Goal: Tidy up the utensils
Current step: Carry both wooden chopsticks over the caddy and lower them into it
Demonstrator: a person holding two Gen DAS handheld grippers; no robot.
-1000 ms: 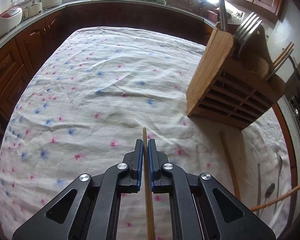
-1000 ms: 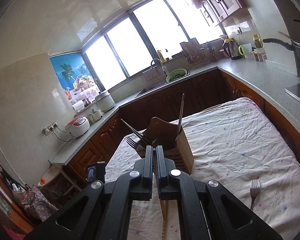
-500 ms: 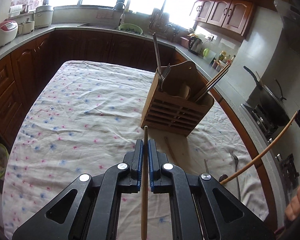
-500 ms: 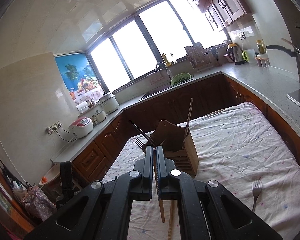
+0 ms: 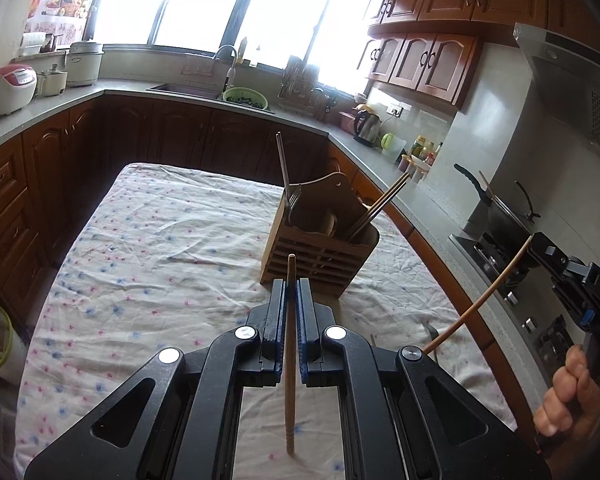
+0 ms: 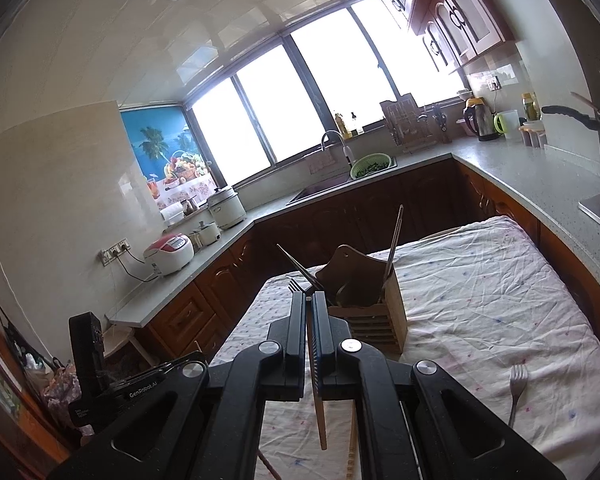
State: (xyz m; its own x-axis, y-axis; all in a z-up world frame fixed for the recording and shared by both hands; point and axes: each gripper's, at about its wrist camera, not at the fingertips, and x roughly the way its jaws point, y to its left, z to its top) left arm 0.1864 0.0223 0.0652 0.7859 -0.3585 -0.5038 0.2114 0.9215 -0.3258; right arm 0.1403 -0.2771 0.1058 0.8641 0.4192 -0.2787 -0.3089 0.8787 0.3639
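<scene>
My left gripper (image 5: 291, 290) is shut on a wooden chopstick (image 5: 290, 400) that runs back between its fingers, held above the flowered tablecloth (image 5: 160, 240). Just beyond its tips stands the slatted wooden utensil holder (image 5: 320, 258), with forks and chopsticks standing in it. At the right edge a hand (image 5: 568, 392) holds my right gripper (image 5: 535, 242), shut on a second chopstick (image 5: 484, 300) that slants down to the left. In the right wrist view the right gripper (image 6: 309, 300) pinches this chopstick (image 6: 318, 400) in front of the holder (image 6: 380, 316).
A fork (image 6: 518, 384) lies on the cloth to the right, and another wooden chopstick (image 6: 352, 454) lies under the right gripper. Dark wood cabinets and a grey counter ring the table. A wok (image 5: 500, 216) sits on the stove at the right.
My left gripper has risen and tipped up with its chopstick, so the holder now sits farther off and centred. The right gripper has come into the left view. The right gripper barely moved.
</scene>
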